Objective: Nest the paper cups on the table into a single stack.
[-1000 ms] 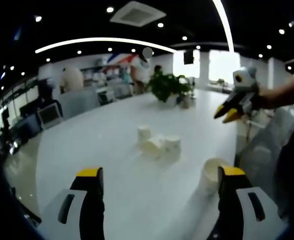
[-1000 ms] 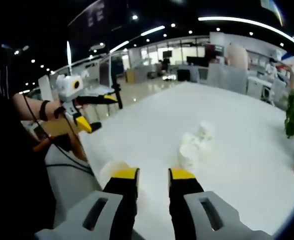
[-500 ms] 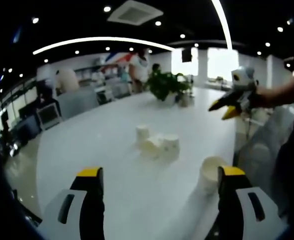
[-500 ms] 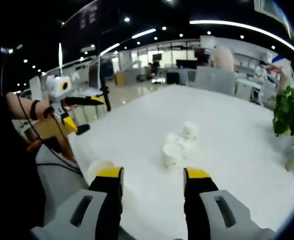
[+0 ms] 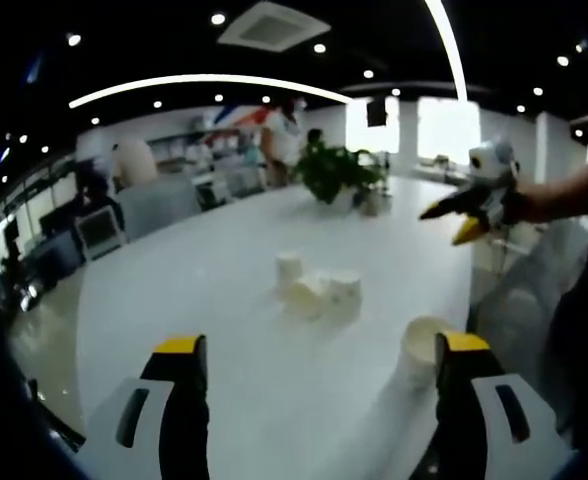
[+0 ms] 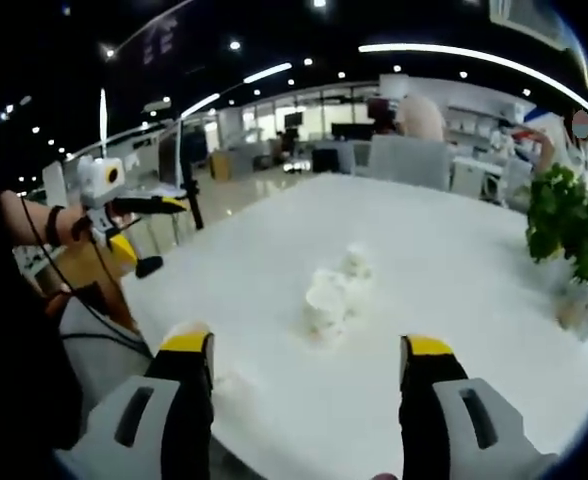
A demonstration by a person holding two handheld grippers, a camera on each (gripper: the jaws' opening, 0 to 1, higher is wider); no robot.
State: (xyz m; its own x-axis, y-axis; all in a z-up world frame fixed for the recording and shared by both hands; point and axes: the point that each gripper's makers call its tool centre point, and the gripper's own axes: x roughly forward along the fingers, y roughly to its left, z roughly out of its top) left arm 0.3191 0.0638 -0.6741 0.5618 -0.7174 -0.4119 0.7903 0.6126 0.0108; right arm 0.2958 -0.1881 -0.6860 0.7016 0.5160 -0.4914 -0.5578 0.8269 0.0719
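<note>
White table [image 5: 224,270], paper cups [image 5: 319,290] clustered ahead of both tongs, L [image 5: 314,350] & R [image 6: 309,350] open wide.

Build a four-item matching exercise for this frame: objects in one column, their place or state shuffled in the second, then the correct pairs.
Column one:
1. cluster of paper cups
2. lone paper cup
3. potted plant
4. left gripper

Column two:
A. at the table's far end
B. jaws wide apart, holding nothing
C. grouped together mid-table
D. near the table's edge, beside the left gripper's right jaw in the left gripper view

Pairs: 1-C, 2-D, 3-A, 4-B
</note>
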